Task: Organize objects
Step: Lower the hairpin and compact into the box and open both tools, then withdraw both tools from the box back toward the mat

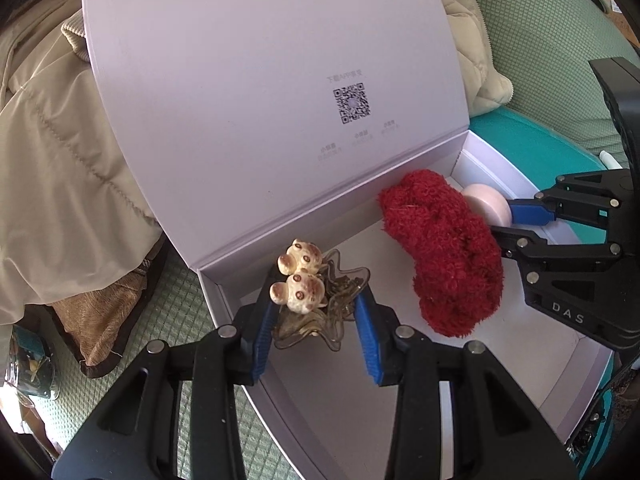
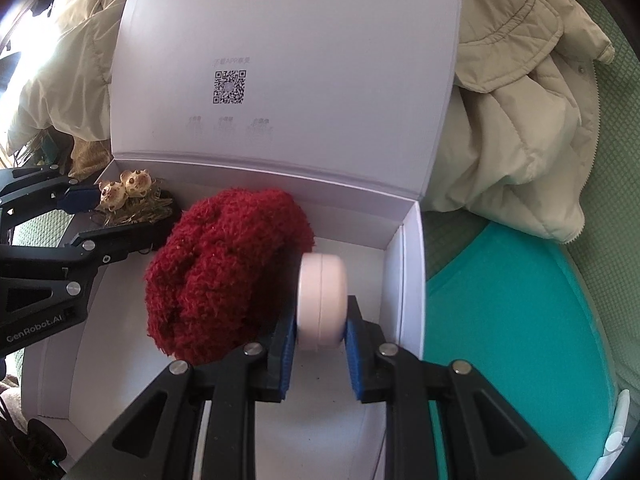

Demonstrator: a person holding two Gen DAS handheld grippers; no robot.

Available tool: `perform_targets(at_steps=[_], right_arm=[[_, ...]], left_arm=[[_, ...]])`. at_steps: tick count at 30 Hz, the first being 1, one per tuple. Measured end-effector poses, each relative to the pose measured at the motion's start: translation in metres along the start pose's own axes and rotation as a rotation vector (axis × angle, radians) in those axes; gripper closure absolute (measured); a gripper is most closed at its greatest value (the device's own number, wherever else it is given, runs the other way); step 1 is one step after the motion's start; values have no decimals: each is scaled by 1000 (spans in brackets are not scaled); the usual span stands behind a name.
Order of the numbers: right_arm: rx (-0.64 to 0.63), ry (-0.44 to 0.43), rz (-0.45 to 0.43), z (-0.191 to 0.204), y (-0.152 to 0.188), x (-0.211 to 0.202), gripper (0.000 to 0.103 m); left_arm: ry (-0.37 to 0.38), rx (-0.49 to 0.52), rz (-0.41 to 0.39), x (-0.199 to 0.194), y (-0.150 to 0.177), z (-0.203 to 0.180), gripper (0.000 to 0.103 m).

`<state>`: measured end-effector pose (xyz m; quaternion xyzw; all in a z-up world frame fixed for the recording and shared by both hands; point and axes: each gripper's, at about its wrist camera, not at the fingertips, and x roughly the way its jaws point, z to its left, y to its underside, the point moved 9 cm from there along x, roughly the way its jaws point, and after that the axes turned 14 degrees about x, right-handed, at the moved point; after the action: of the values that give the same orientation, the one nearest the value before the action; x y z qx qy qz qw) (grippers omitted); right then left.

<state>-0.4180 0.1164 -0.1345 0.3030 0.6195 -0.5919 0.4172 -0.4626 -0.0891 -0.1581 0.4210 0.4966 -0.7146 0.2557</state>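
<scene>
Gleaming translucent hair claw point(image 1: 316, 312), two cream bear heads point(image 1: 302, 278).

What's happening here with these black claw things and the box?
A person is packing small things into an open pale box using two hand-held grippers. The left gripper is shut on a clear hair claw with two little bear figures, at the box's left end. The right gripper is shut on a round pink case at the other end. A fuzzy red scrunchie lies between them.
</scene>
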Motion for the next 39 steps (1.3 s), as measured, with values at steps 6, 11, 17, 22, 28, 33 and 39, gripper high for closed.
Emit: perform_targets(at_steps=[6, 11, 17, 22, 28, 33, 39], right_arm=[[1, 2, 5, -2, 4, -8, 81], [-7, 23, -9, -3, 5, -21, 81], [21, 29, -45, -9, 2, -44, 81], [42, 25, -79, -14, -2, -67, 81], [53, 14, -122, -19, -18, -95, 81], [54, 11, -156, -18, -10, -114, 81], [57, 14, -199, -19, -5, -139, 81]], left_arm=[[-25, 11, -11, -8, -6, -4, 63], [-49, 13, -13, -21, -10, -8, 56], [-100, 11, -28, -47, -18, -3, 47], [-127, 10, -48, -73, -19, 2, 47], [-134, -5, -94, -112, -19, 1, 47], [-147, 2, -125, -143, -17, -2, 47], [-151, 3, -158, -173, -16, -12, 47]])
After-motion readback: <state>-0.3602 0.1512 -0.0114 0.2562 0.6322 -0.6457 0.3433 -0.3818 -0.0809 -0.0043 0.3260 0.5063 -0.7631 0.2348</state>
